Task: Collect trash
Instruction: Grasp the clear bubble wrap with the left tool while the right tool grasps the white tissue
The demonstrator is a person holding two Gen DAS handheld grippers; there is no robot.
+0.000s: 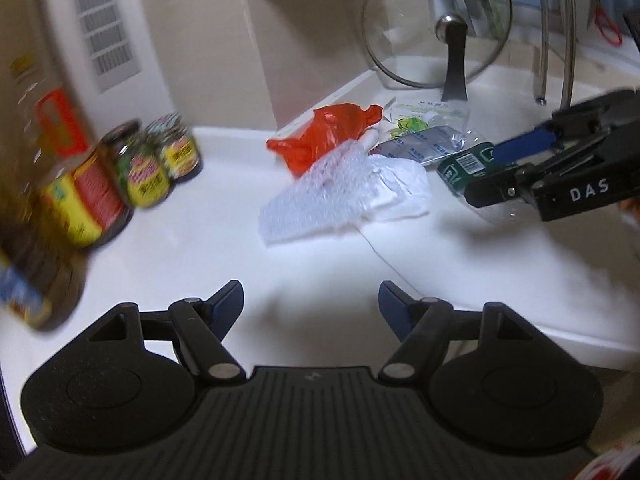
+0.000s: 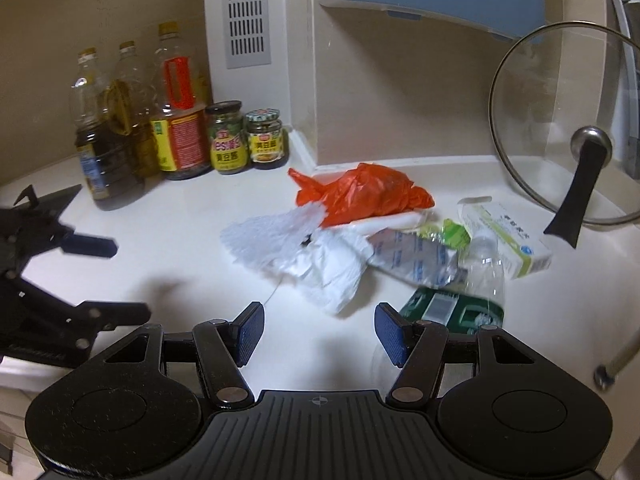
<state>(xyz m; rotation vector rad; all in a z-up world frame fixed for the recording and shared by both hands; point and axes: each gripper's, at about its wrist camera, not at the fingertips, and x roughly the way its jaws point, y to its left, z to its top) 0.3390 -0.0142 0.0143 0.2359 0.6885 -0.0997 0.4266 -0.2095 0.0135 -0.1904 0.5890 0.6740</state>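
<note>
A heap of trash lies on the white counter [image 2: 168, 240]: an orange plastic bag [image 2: 364, 196] [image 1: 324, 136], white bubble wrap [image 2: 272, 236] [image 1: 320, 196], crumpled white paper [image 2: 332, 272] [image 1: 396, 188], a silver foil pouch [image 2: 416, 260] [image 1: 424, 146], a white-and-green carton [image 2: 508, 240] and a clear bottle with a green label [image 2: 452, 308] [image 1: 464, 168]. My right gripper [image 2: 320, 332] [image 1: 496, 170] hovers open in front of the heap, with the bottle just beside its right finger. My left gripper [image 1: 311, 304] [image 2: 124, 280] is open and empty, well to the left of the heap.
Oil bottles [image 2: 116, 128] and two sauce jars [image 2: 244, 140] [image 1: 160, 156] stand at the back left. A glass pot lid [image 2: 568, 128] [image 1: 436, 28] leans on the wall at the right. Metal pipes [image 1: 556, 32] rise behind the heap.
</note>
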